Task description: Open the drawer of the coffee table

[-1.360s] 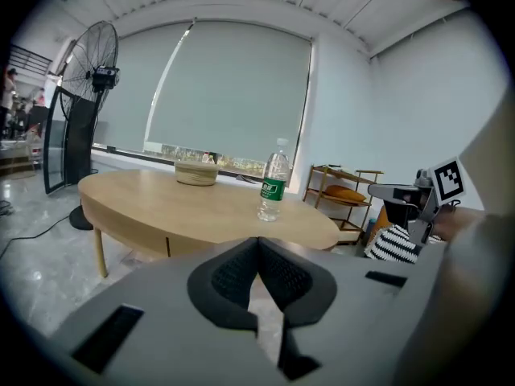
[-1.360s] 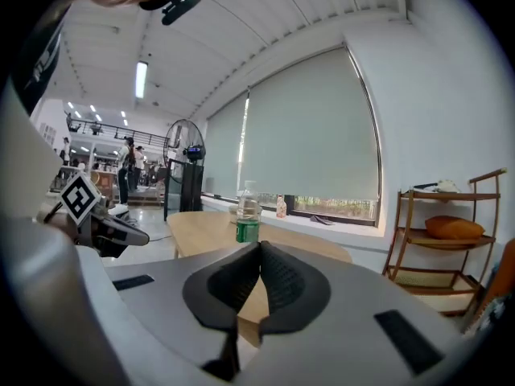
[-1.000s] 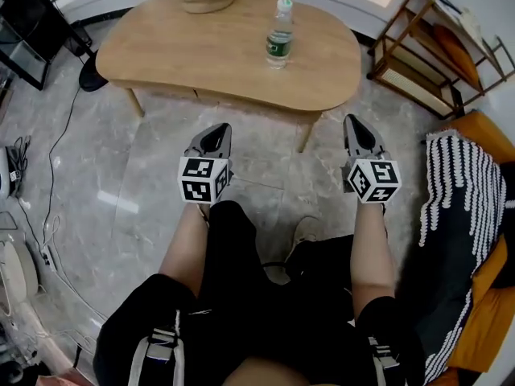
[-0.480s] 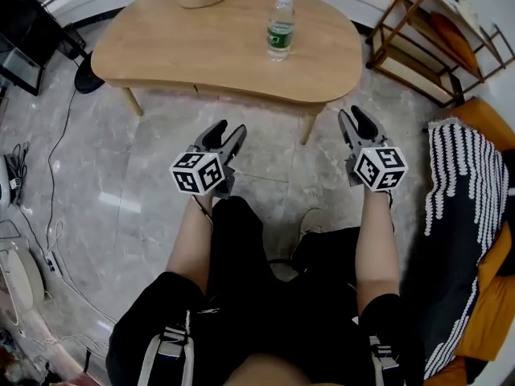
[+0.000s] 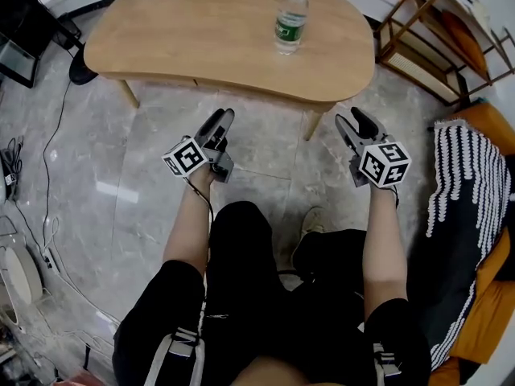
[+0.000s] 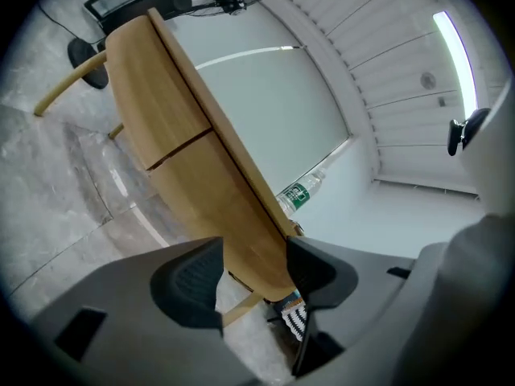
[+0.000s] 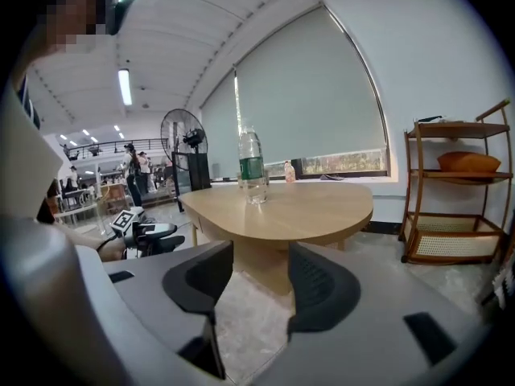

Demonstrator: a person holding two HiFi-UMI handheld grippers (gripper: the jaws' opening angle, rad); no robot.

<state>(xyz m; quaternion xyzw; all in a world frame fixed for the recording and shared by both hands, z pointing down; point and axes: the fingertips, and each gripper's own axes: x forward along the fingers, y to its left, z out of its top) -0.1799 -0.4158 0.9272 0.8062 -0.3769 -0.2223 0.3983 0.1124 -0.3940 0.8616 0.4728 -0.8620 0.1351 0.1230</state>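
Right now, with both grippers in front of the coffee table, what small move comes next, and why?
Probably ease the left gripper forward to the table's front panel, where the drawer's seam shows. Both grippers' jaws are opening with nothing between them, and both hang short of the table, so the right gripper can wait.

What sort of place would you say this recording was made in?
Probably a living-room set, perhaps inside a larger hall: a wooden coffee table, an orange sofa with a striped throw, and a rattan shelf.
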